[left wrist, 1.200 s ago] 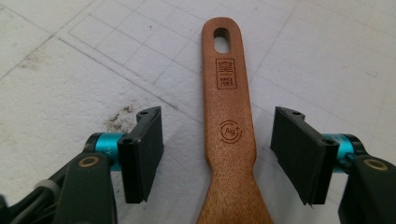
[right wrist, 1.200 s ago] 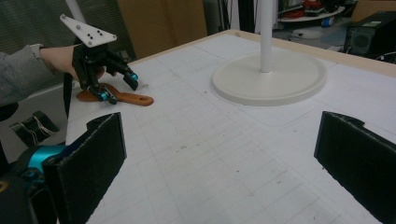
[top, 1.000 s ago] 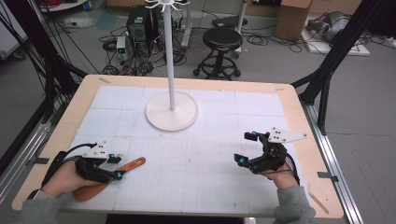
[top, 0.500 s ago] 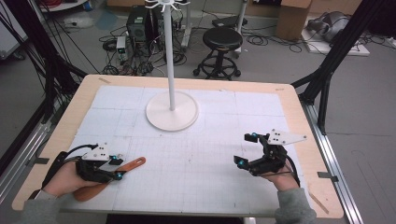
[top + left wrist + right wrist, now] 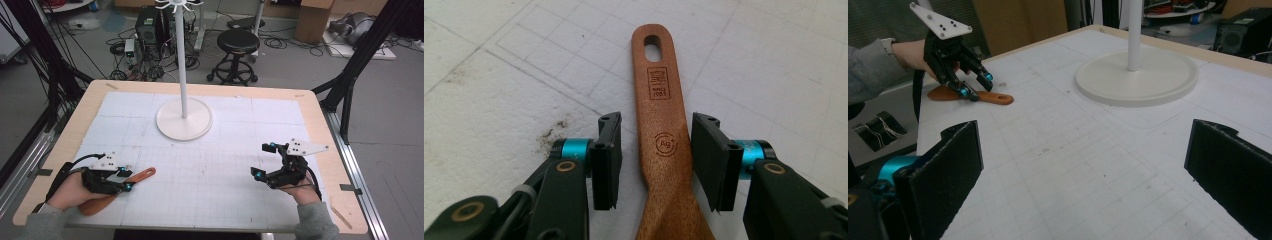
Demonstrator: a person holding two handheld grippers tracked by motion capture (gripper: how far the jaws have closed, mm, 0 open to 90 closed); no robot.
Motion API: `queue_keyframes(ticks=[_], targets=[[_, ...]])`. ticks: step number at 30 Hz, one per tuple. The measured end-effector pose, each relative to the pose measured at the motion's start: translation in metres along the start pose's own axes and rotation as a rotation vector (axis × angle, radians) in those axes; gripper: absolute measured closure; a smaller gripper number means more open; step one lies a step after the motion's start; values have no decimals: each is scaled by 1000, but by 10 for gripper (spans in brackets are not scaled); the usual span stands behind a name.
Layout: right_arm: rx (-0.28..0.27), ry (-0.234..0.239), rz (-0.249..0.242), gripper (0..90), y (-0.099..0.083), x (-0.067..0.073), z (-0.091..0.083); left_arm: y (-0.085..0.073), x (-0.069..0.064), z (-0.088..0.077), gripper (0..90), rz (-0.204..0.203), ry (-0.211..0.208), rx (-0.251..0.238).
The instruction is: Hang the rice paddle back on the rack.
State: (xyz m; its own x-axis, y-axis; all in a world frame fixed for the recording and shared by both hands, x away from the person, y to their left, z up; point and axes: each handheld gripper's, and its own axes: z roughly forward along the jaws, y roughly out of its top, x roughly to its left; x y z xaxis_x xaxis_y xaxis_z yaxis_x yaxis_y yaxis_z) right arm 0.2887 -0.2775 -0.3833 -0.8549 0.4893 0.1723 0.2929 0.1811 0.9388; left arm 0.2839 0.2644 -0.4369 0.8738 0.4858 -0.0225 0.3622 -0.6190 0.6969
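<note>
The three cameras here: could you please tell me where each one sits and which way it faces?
High view: above the person's table edge, looking forward and down; both forearms, left tool, right tool.
Left gripper view: on the left tool, looking down its jaws at the spoon.
Right gripper view: on the right tool, facing the stand.
Shared: spoon, stand.

Reddish-brown spoon point(image 5: 664, 140); white gridded mat point(image 5: 225, 170)

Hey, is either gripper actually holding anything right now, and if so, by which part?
Nothing yet. The left gripper straddles the wooden spatula at its handle; its closing jaws show gaps on both sides. The right gripper is open.
</note>
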Motion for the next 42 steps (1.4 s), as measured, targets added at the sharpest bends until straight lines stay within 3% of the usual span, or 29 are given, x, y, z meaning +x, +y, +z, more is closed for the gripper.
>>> queue_keyframes(ticks=[3, 14, 27, 32, 38, 42], targets=[[-1, 0, 0, 10, 0, 0, 0, 1, -1, 0, 628, 17, -5, -1], [4, 2, 0, 10, 0, 1, 0, 1, 0, 1, 643, -18, -1, 3], [3, 0, -1, 10, 0, 1, -1, 1, 1, -3, 650, -10, 16, -4], [2, -3, 2, 10, -1, 1, -2, 3, 1, -14, 651, -25, 24, -58], [3, -5, 5, 10, -1, 1, -2, 11, -5, -23, 651, 15, 48, -85], [0, -4, -2, 10, -1, 0, -3, 13, -4, -30, 651, 0, 83, -109]])
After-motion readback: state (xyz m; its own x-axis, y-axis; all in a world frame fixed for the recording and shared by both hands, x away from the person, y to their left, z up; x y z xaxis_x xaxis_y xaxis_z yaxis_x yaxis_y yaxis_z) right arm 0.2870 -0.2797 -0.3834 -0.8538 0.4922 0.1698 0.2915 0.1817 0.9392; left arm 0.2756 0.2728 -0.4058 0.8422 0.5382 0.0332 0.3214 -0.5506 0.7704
